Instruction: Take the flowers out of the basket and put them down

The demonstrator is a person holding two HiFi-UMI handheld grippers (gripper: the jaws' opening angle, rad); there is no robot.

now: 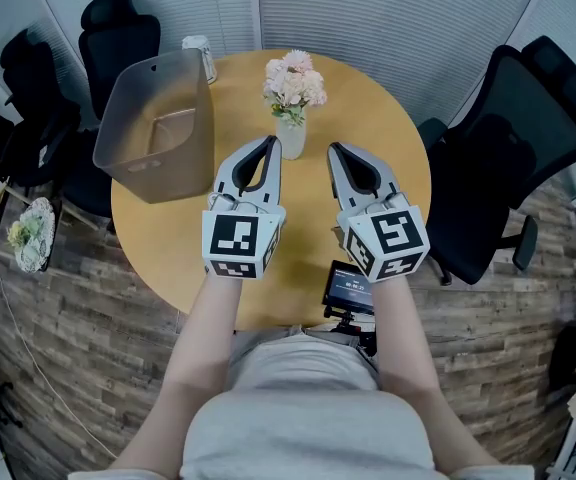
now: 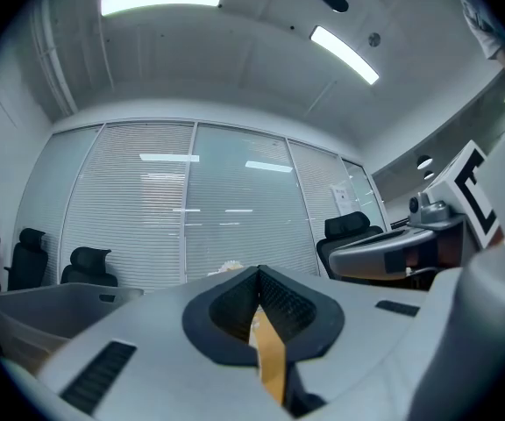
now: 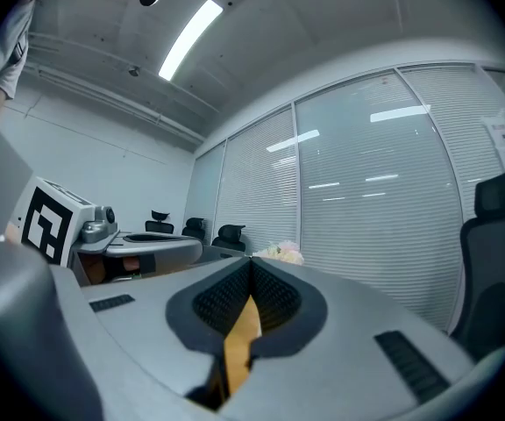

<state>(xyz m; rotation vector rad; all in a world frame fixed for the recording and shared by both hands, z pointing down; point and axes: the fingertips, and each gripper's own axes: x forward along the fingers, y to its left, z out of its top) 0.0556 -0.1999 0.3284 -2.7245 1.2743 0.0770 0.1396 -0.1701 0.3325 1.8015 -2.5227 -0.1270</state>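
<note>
Over near half of bench [image 1: 378, 118]: left gripper [image 1: 268, 144] and right gripper [image 1: 336, 150] side by side, both clenched, nothing held. Just beyond tips, between them: flowers [image 1: 294, 78] upright in small white vase [image 1: 291, 138] on bench, outside basket [image 1: 196, 118] at far left. Likely light, top-heavy, petals fragile — grasp vase body, not blooms.

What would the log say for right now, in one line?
flowers: upright in vase on table, outside basket | basket: on table, left of flowers | left claw: shut, empty | right claw: shut, empty
</note>
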